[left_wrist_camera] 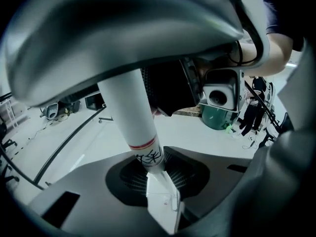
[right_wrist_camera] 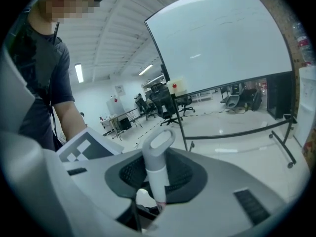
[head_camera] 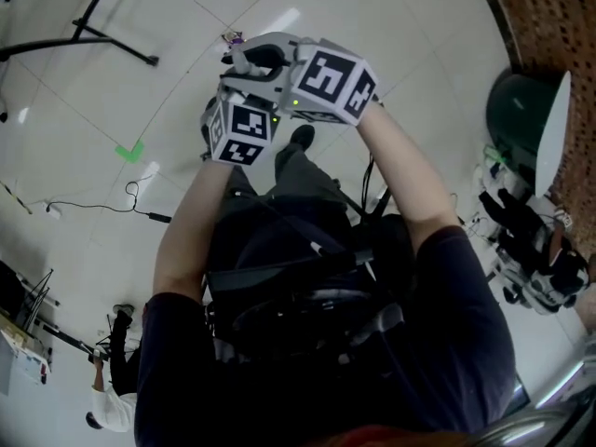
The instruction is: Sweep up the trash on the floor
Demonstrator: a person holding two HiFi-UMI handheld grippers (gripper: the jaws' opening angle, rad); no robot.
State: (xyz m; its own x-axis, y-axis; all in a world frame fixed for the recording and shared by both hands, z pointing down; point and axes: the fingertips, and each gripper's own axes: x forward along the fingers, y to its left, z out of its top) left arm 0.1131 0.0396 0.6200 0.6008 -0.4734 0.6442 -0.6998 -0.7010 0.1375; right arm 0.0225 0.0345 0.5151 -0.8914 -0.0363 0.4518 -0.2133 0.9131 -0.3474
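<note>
A: Left gripper (left_wrist_camera: 158, 168) state?
B: Clamped on a white shaft (left_wrist_camera: 131, 112) bearing a red band (left_wrist_camera: 144, 143).
A: Right gripper (right_wrist_camera: 155, 181)?
B: Clamped on a looped handle end (right_wrist_camera: 158, 152). Both hang above the floor (head_camera: 186, 54).

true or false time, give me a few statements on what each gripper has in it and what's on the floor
1. The left gripper is clamped on a white pole with a red band. True.
2. The right gripper is empty. False: a looped handle end stands between its jaws, gripped.
3. A green tape mark is stuck on the floor. True.
4. The two grippers are held far apart. False: in the head view they are close together, side by side.
</note>
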